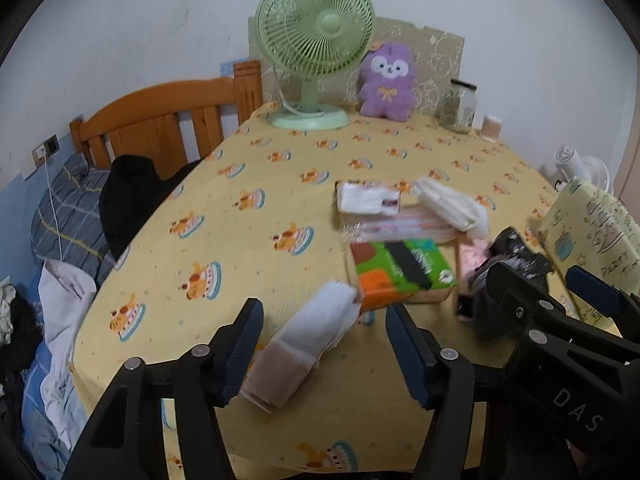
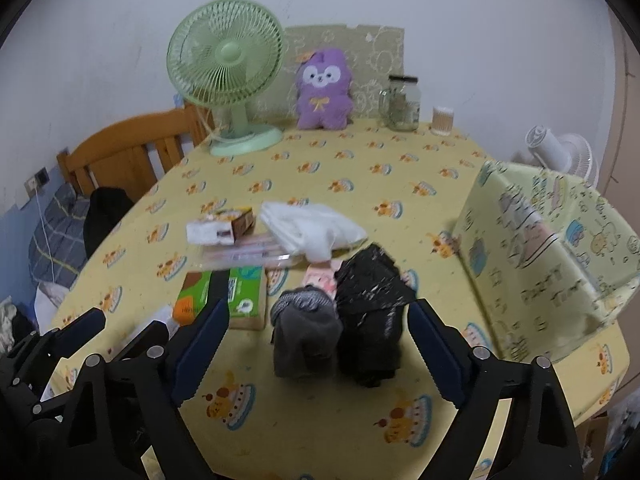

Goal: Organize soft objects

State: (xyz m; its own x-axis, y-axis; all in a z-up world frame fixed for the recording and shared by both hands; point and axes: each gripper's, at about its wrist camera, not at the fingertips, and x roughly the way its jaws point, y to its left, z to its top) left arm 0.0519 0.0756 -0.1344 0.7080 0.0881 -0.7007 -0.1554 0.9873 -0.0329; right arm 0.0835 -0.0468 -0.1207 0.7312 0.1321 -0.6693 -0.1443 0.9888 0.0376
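Right wrist: yellow cake-print tablecloth (image 2: 320,184); white wall (image 2: 460,8)

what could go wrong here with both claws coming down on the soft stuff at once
1. The right claw straddles both the grey sock bundle and the black plastic bag, which lie touching; closing may catch both.
2. The white and brown sock roll between the left claw fingers lies slanted, against the green and orange tissue pack; the grip could nudge the pack or slip.
3. The claws work close together and could collide.
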